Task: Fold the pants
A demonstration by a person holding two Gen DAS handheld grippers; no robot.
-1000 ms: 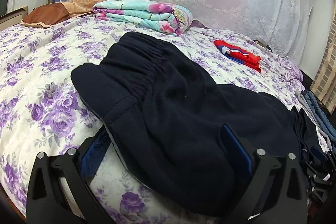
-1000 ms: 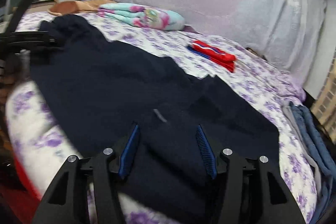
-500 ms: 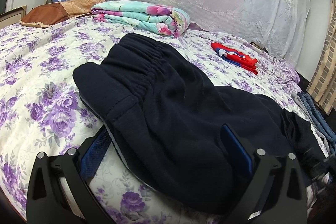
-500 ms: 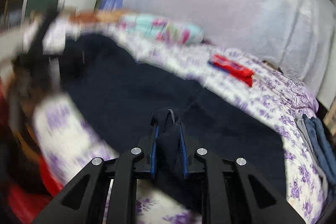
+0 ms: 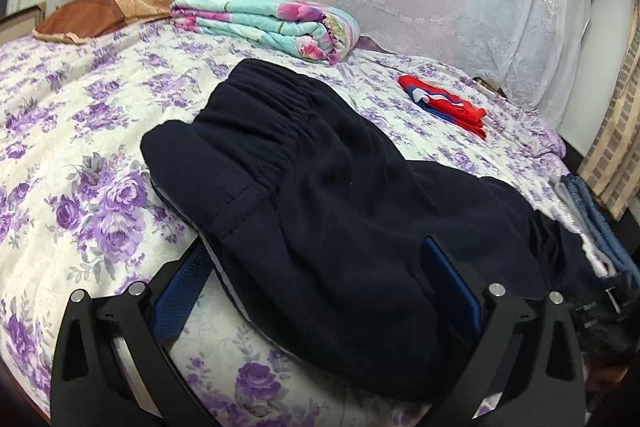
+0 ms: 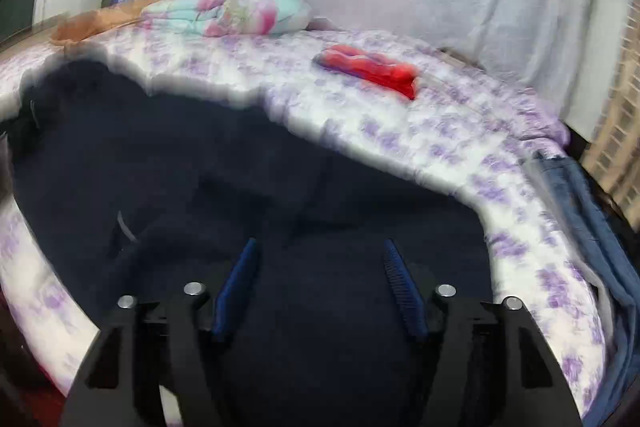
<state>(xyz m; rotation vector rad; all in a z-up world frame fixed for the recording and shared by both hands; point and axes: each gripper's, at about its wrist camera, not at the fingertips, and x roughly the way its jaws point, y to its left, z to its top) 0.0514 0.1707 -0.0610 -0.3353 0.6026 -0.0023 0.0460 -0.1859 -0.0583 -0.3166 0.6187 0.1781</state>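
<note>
- Dark navy pants [image 5: 320,187] lie on a bed [image 5: 80,155] with a purple-flowered sheet, elastic waistband toward the far left.
- Left wrist view, sharp: the left claw [image 5: 316,267] is spread wide, its blue pads either side of the near pants edge, the fabric draped over the gap between them.
- This view alone shows clearly a folded turquoise floral blanket [image 5: 272,23] and a brown pillow [image 5: 100,13] behind.
- Right wrist view, blurred: the right claw [image 6: 320,267] is open above the dark cloth [image 6: 200,167], gripping nothing.
- Both views show a folded red and blue garment [image 5: 444,105] and stacked denim [image 6: 592,211] at the right edge.
- No readable writing or labels.
</note>
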